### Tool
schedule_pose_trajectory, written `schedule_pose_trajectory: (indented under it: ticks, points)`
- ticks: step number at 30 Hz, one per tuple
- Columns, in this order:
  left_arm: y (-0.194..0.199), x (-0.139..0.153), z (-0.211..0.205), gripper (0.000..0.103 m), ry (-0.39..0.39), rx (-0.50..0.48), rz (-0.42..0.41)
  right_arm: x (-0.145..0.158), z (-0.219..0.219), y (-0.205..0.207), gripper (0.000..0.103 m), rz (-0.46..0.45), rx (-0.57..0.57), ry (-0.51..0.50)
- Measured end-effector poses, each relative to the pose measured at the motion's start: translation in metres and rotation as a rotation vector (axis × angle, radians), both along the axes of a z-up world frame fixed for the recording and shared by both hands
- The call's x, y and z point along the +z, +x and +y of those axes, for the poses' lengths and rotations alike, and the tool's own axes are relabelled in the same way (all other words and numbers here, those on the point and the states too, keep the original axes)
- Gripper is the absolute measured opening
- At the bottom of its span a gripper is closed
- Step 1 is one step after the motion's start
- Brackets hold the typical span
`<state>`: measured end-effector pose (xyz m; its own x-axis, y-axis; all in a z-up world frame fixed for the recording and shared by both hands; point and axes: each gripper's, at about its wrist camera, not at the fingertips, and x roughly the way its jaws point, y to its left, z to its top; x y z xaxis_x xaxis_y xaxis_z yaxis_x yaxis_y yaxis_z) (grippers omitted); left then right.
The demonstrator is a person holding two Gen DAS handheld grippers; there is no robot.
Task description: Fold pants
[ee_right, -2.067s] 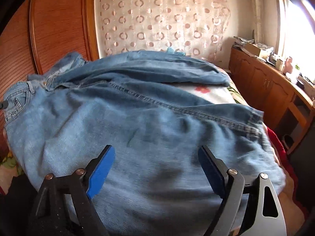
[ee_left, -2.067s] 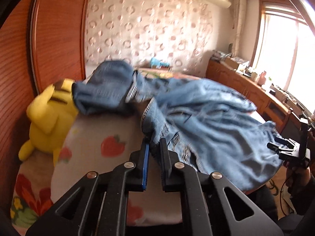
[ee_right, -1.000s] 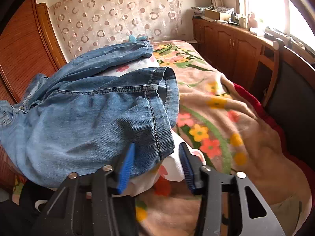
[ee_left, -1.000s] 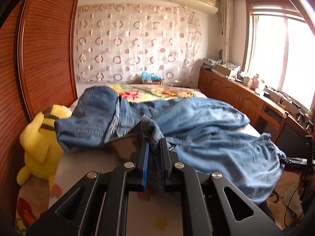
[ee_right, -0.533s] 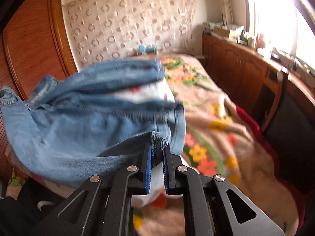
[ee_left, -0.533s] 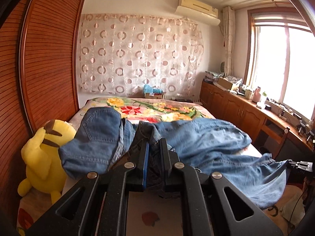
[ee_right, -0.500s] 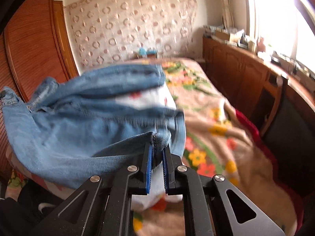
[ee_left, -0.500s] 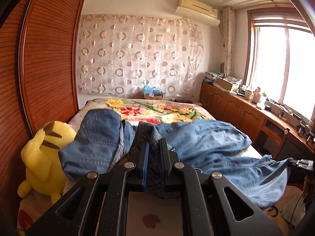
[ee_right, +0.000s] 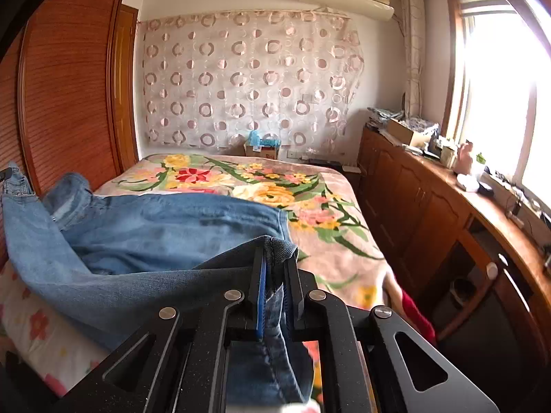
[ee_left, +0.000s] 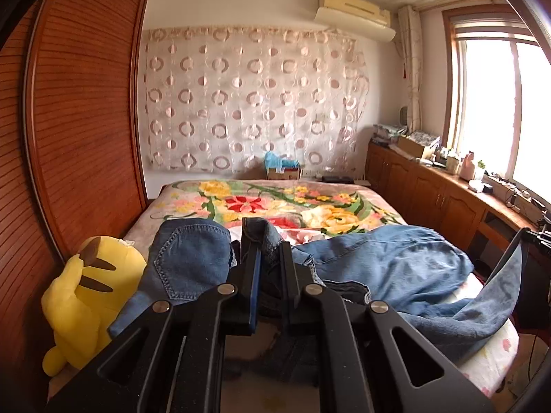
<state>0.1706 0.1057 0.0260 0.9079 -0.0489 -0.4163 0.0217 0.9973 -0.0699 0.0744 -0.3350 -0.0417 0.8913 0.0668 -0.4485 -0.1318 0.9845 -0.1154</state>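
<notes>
Denim, faded blue: the pants (ee_left: 389, 268) lie across the near end of the bed (ee_left: 268, 203), their long axis running side to side, from the waist end by my left tool (ee_left: 269, 258) out to the leg hem in my right tool (ee_right: 275, 268). My left tool is nearly shut on a bunched fold of the waist, which rises between its jaws; a back pocket (ee_left: 191, 258) faces me just to its left. My right tool has just been closing and is now pinched on the hem, with denim between its jaws and hanging below them; in the left view that leg stretches up toward the right edge. The second leg lies flat on the bed beyond it.

I can read no brand or writing on the pants; a box (ee_right: 261, 151) at the far end of the bed has print too small to make out.

A yellow plush toy (ee_left: 86, 299) sits against the wooden wardrobe (ee_left: 86, 120), just beside the waist. A circle-patterned curtain (ee_left: 255, 103) hangs behind the bed, with an air conditioner (ee_left: 354, 10) above it. Wooden cabinets (ee_right: 430, 206) under the window (ee_right: 499, 86) carry clutter.
</notes>
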Motion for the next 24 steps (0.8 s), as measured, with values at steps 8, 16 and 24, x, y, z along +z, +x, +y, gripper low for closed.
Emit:
schedule_pose_trajectory:
  ticks: [8, 16, 24]
  points:
    - [0.051, -0.008, 0.007, 0.011, -0.027, 0.011, 0.034, -0.004, 0.018, 0.033, 0.008, -0.027, -0.005, -0.034]
    - [0.096, -0.002, 0.016, 0.011, -0.030, 0.046, 0.033, -0.006, 0.032, 0.074, 0.008, -0.035, -0.011, -0.070]
    - [0.139, -0.029, 0.024, 0.011, -0.005, 0.071, 0.109, -0.037, 0.040, 0.136, 0.008, 0.088, -0.024, -0.079]
